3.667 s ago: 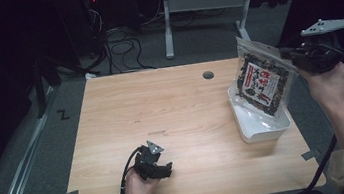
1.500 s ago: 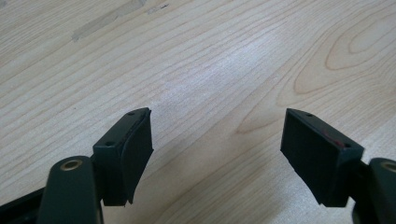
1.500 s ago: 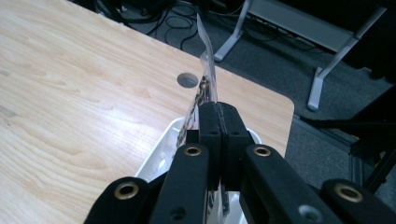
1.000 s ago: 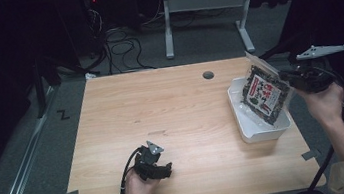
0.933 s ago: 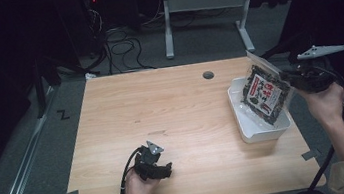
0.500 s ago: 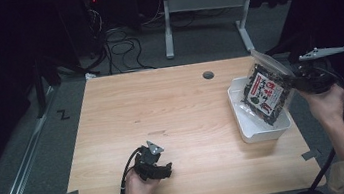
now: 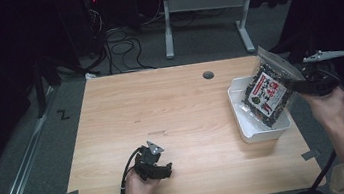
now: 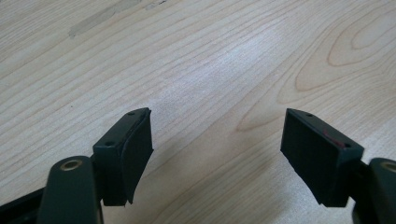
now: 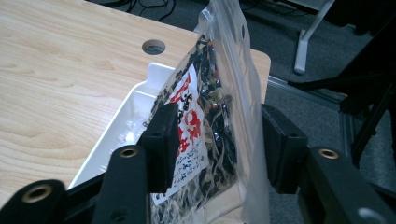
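Right claw (image 9: 215, 144) just opening, straddling snack bag (image 9: 219, 107) over tray (image 7: 241, 99); forearm raised.

On the clear plastic bag of dark dried bits (image 9: 219, 116), standing between the right gripper's (image 9: 217, 140) open jaws, there's a white label (image 9: 189, 140) with big red characters and small black print below, too blurred and slanted to read. No other writing is legible.
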A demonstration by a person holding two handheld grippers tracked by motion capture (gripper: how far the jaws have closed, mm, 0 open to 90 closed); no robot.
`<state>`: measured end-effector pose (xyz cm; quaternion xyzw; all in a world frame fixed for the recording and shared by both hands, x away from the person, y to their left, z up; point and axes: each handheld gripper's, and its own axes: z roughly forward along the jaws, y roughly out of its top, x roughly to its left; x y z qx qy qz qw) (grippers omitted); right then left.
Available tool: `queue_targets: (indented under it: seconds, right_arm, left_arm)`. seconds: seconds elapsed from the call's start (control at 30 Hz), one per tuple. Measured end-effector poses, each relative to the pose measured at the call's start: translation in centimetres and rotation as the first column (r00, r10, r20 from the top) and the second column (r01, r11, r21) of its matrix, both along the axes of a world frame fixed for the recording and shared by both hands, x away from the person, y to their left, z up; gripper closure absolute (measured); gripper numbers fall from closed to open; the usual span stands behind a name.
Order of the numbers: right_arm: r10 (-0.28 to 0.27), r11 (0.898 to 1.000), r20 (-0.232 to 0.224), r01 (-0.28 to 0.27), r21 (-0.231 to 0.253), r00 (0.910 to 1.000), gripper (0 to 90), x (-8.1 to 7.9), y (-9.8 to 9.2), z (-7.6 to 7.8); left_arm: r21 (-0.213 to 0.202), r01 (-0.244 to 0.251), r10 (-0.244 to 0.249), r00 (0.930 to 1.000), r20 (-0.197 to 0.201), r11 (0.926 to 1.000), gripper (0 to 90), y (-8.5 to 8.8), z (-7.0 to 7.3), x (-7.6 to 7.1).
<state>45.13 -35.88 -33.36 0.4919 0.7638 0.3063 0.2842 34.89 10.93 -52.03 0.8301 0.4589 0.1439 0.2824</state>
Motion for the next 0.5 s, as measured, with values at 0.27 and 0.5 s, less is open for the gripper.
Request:
queue_targets:
  seconds: [0.27, 0.5]
  right_arm:
    - [0.014, 1.000, 0.028, -0.014, 0.009, 0.9995, 44.1, -0.7, -0.2, 0.4]
    - [0.020, 1.000, 0.076, -0.021, 0.004, 0.9969, 40.7, -1.7, -0.2, 1.0]
  left_arm:
    - [0.002, 0.001, -0.001, 1.0000, 0.001, 1.0000, 25.5, 0.0, 0.0, 0.0]
    - [-0.002, -0.003, 0.003, 1.0000, 0.005, 1.0000, 25.4, 0.1, 0.0, 0.0]
